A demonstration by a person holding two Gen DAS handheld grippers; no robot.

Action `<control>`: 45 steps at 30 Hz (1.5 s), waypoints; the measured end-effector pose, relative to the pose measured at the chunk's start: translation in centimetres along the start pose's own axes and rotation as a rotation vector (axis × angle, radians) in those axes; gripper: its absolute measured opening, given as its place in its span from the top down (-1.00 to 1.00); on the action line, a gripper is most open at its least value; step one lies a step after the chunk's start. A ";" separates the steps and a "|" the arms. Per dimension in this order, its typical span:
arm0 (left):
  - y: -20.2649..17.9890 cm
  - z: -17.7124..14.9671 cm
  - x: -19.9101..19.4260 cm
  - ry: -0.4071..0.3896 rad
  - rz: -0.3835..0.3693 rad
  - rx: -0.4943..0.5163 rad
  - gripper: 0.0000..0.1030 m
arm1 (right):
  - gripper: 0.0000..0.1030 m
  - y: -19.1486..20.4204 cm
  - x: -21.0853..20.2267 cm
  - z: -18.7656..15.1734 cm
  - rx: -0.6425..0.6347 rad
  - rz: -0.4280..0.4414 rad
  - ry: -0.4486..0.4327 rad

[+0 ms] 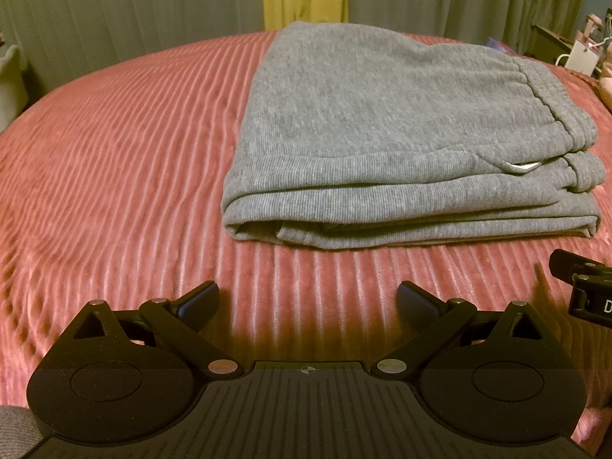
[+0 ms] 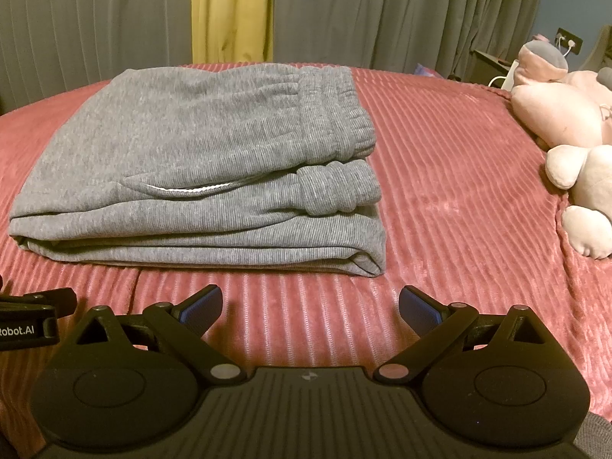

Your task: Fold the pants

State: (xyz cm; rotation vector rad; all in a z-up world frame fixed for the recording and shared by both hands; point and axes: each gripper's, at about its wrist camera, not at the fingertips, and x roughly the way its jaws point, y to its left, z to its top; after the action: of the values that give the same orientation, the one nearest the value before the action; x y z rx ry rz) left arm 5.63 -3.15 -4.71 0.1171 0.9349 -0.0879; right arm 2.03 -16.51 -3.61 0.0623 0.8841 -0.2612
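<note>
Two grippers: left gripper (image 1: 308,302) and right gripper (image 2: 310,306), jaws spread wide, holding nothing.
Pants: grey pants (image 1: 386,130) folded into a stacked bundle on the pink bedspread (image 1: 114,160).
Near edge: layered fold, apart from both grippers.
Open room: bare bedspread between.
Right side: plush toys (image 2: 573,145) well apart.

On the left tool (image 2: 23,325), at the left edge of your right wrist view, you can read "Robot.AI". On the right tool (image 1: 589,290), in your left wrist view, only "D" shows.
</note>
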 end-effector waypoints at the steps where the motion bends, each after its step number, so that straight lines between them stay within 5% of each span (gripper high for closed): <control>1: -0.1 0.0 0.0 0.000 -0.001 0.001 -0.98 | -0.92 0.0 0.0 0.0 0.000 0.000 0.001; 45: 0.1 0.0 0.0 0.003 -0.007 -0.009 -0.98 | -0.92 0.0 0.1 -0.3 0.001 0.000 0.004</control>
State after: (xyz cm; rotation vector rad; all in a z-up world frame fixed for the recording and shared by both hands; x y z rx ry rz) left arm 5.64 -3.05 -4.76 0.1062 0.9386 -0.0898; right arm 1.91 -16.48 -3.86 0.0637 0.8875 -0.2616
